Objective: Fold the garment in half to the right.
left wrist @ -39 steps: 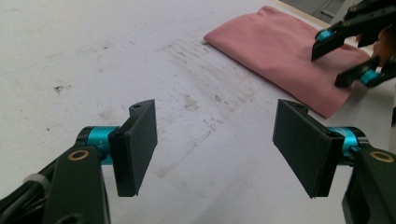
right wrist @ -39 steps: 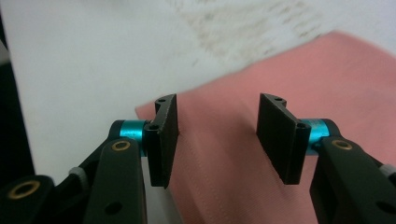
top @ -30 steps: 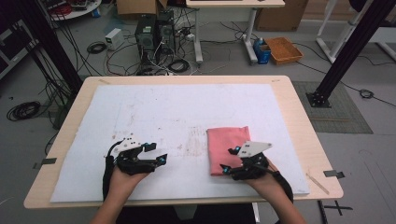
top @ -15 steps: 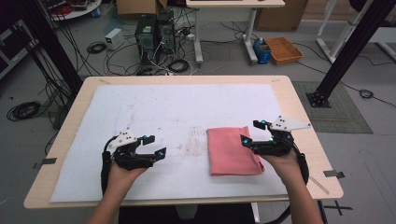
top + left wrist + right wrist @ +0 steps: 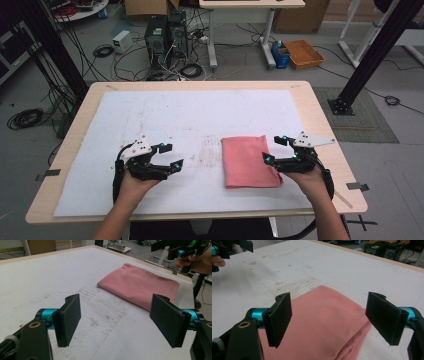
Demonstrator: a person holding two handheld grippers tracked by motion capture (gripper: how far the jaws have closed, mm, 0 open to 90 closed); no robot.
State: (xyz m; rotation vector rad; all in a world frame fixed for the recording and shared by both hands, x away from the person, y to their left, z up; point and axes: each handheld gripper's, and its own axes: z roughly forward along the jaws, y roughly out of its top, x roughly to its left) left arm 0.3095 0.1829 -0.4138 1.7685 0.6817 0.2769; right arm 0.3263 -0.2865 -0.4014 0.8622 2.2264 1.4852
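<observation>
Toward the lower left of the high view, the left gripper [image 5: 170, 155] hangs just over the white mat [image 5: 165, 115], its jaws spread wide with nothing between them. Its own camera confirms this: both black pads [image 5: 70, 317] stand well apart above stained, bare mat, and the pink cloth [image 5: 140, 286] lies farther off toward the upper right of that frame.

At the centre right of the high view the pink cloth [image 5: 248, 161] rests flat on the mat as a folded rectangle, its edges fairly square. Just beside its right edge, the right gripper [image 5: 274, 148] hovers with jaws spread too, holding nothing; its camera looks down over the cloth [image 5: 324, 322], which fills the space between the pads.

Judging from how things lie, the cloth looks folded at least once and both grippers are free, so the step in hand seems to be lining up for another grasp or fold. The next move probably calls for the right gripper to drop onto the near right edge and pinch all layers together, while the left comes across to the opposite side.

How many layers the cloth has is hard to make out, and its lower edge is cut off in the right gripper view. The person's arms are cut off by the bottom of the high view.
</observation>
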